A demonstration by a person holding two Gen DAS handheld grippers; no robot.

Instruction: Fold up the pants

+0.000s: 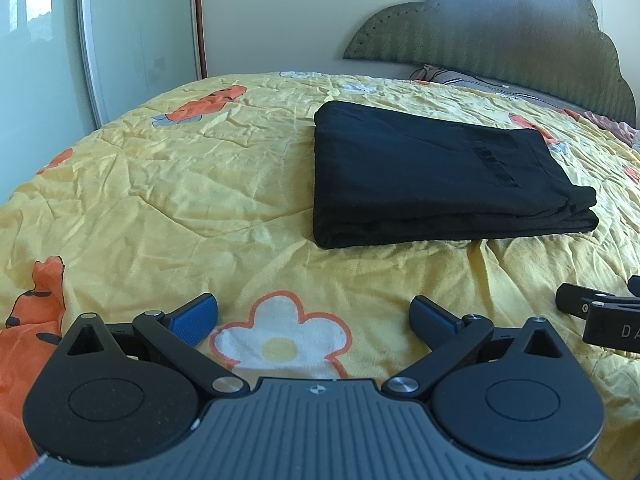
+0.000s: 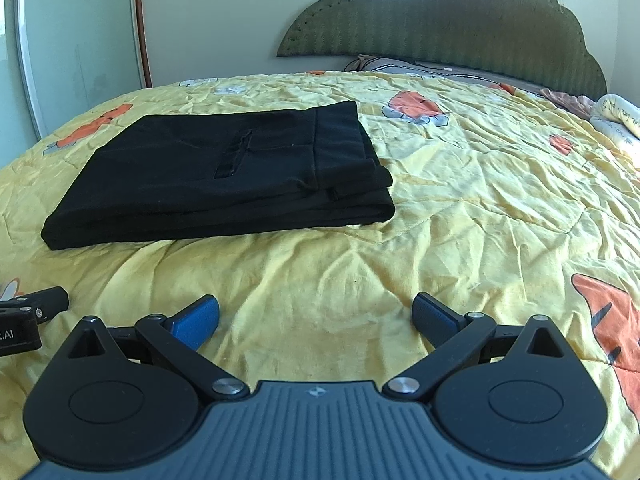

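My left gripper [image 1: 314, 322] is spread wide with only bare yellow quilt [image 1: 160, 184] between the pads; same for my right gripper [image 2: 316, 320]. Open quilt runs from both sets of fingers up to the folded black pants [image 2: 216, 176], nothing in between. The pants are the only lump mid-bed, with clear fabric on every side of them. My two grippers sit near each other, so sideways room between them is tight. At the far end, the pillow [image 2: 420, 66] and green headboard [image 2: 440, 20] block the way. A rolled blanket [image 2: 618, 118] closes the far right corner.
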